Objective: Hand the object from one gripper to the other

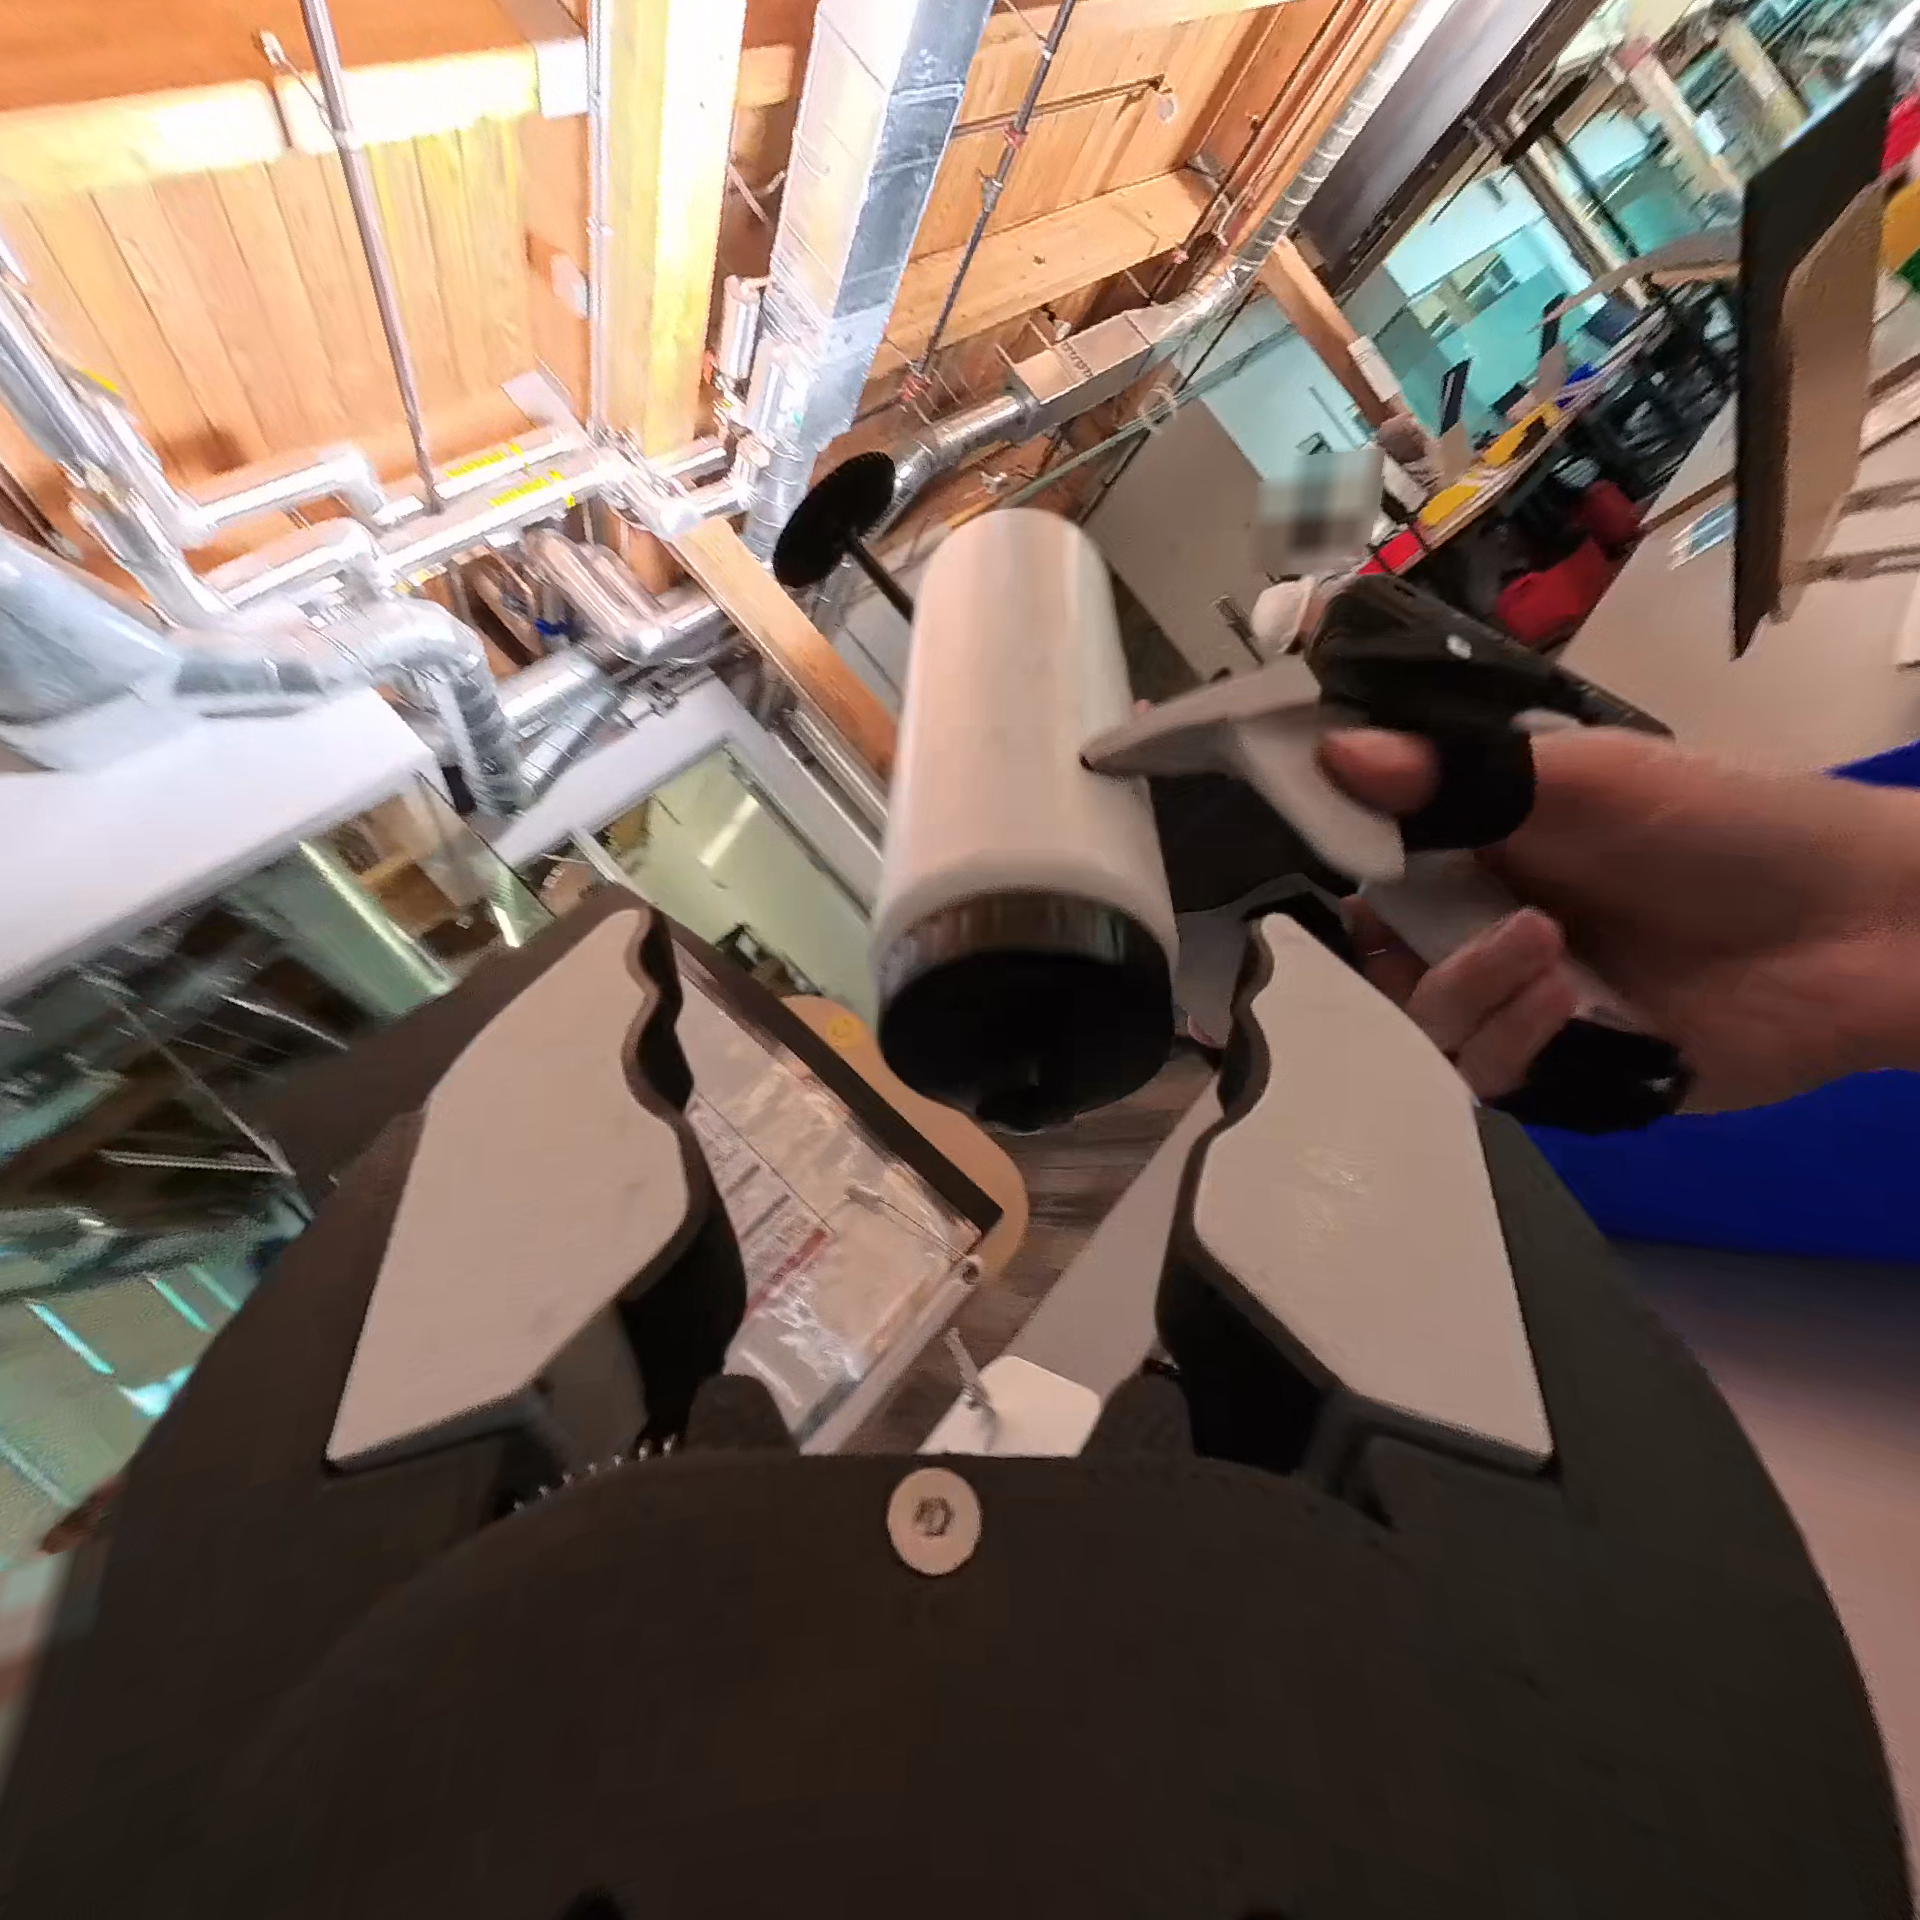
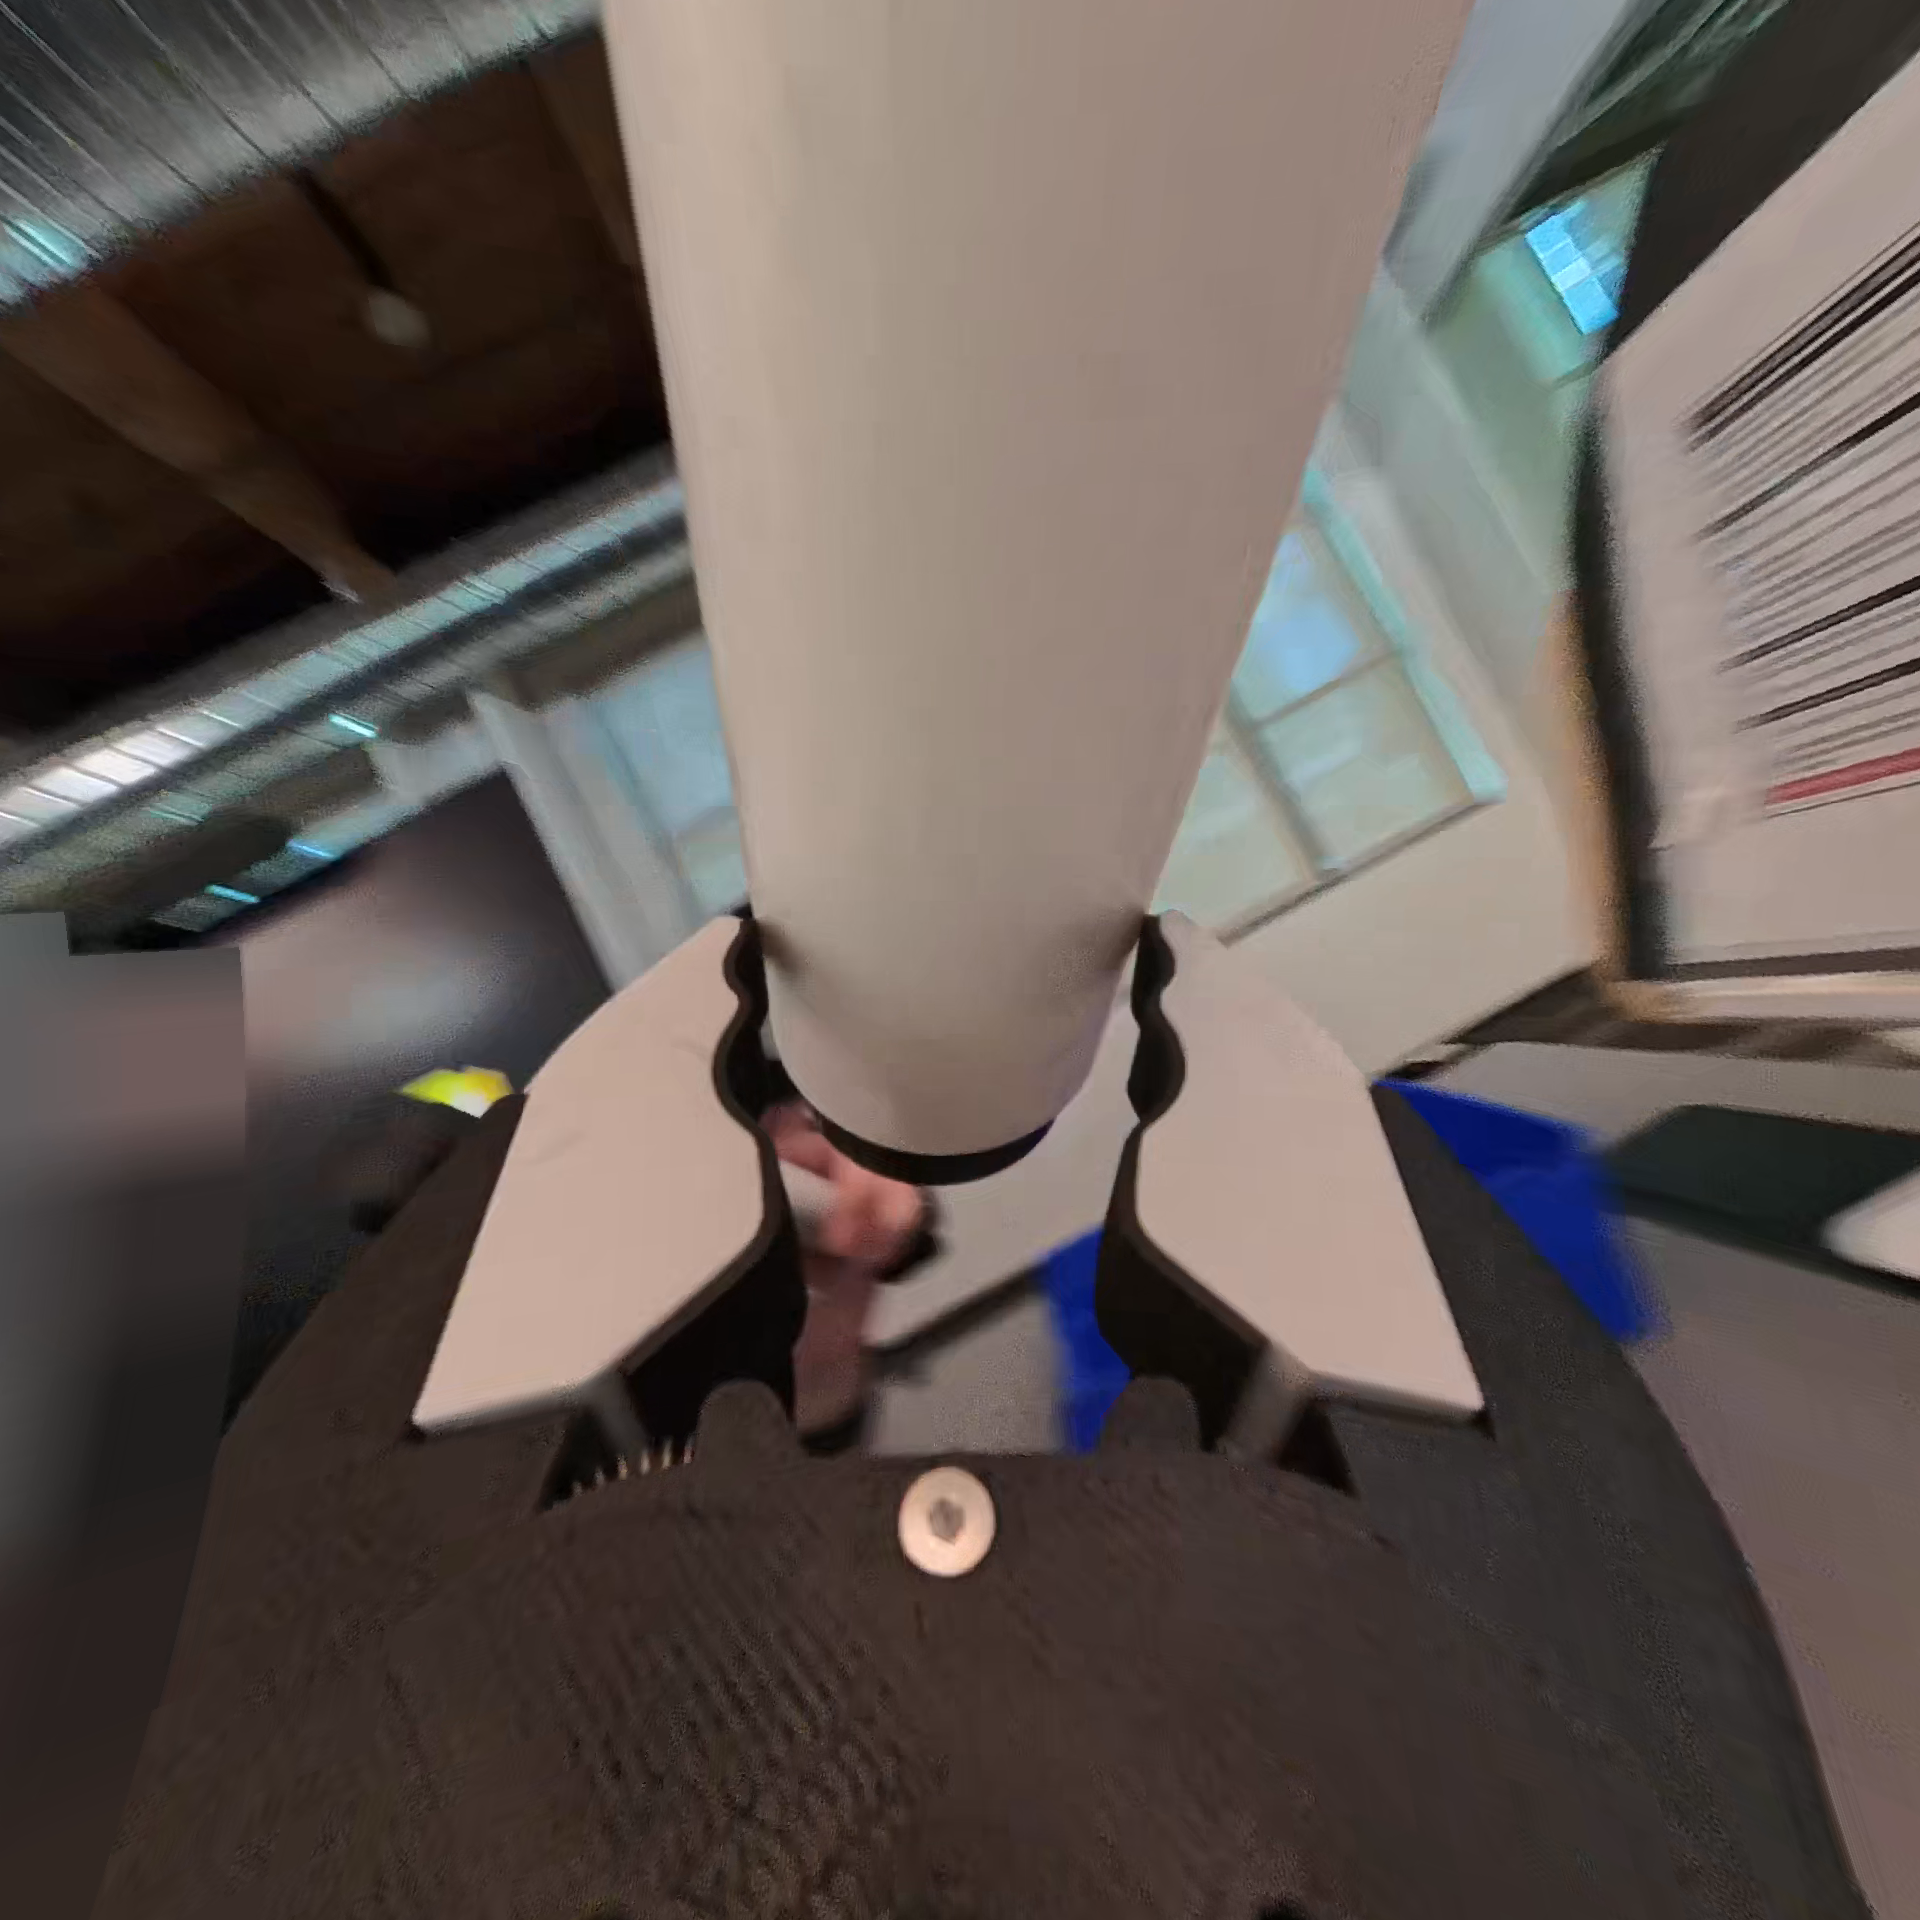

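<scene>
White bottle (image 1: 1013, 748): cylindrical, w/ a metal band and black cap at the near end; held up in the air, tilted, cap end toward the left gripper (image 1: 951, 977), far end pointing up at the ceiling; in the right wrist view the same bottle (image 2: 997, 520) fills the upper centre, its black-rimmed end lowest. Right gripper (image 2: 945, 977): fingers (image 2: 623, 1174) clenched on the bottle body from both sides, notched inner edges against the white wall; seen from the left wrist view it comes in from the right side (image 1: 1174, 821), one grey finger laid across the bottle's side; a hand (image 1: 1662, 914) in a fingerless black glove, blue sleeve behind it, works its handle. Left gripper: fingers (image 1: 551, 1174) released, spread wide, nothing between them; bottle's cap end sits just ahead of the tips, nearer the right-hand finger, not touching as far as can be told. Background, left wrist view: wooden ceiling (image 1: 208, 312) w/ silver ducts (image 1: 883, 187) and pipes; a clear acrylic sign holder (image 1: 831, 1174) behind the open fingers; glass partitions at lower left. Background, right wrist view: blurred; windows, a blue bin (image 2: 1517, 1195) at lower right.
</scene>
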The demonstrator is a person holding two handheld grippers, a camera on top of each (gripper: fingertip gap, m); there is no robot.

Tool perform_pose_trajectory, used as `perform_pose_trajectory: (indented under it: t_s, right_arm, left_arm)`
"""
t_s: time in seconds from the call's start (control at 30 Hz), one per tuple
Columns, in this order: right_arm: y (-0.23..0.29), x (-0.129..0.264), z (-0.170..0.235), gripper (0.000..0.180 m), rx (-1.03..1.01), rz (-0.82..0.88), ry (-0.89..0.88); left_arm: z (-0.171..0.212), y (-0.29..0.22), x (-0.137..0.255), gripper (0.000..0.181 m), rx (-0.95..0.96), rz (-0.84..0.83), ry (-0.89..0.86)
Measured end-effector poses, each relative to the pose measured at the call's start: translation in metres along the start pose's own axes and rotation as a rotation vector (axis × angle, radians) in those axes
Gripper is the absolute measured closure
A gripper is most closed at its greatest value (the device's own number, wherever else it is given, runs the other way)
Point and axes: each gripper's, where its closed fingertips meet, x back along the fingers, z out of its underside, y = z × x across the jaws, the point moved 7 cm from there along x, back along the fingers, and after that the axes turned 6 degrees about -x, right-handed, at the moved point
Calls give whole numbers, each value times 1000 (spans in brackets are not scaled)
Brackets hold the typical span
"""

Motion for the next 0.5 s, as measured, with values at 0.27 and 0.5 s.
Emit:
perform_pose_trajectory:
  t_s: [0.27,0.5]
  right_arm:
    - [-36,10,11,112,568,281,200]
    - [-26,-5,40,112,753,222,417]
  left_arm:
    - [29,16,-7,86,476,270,120]
    - [47,2,-12,81,271,310,187]
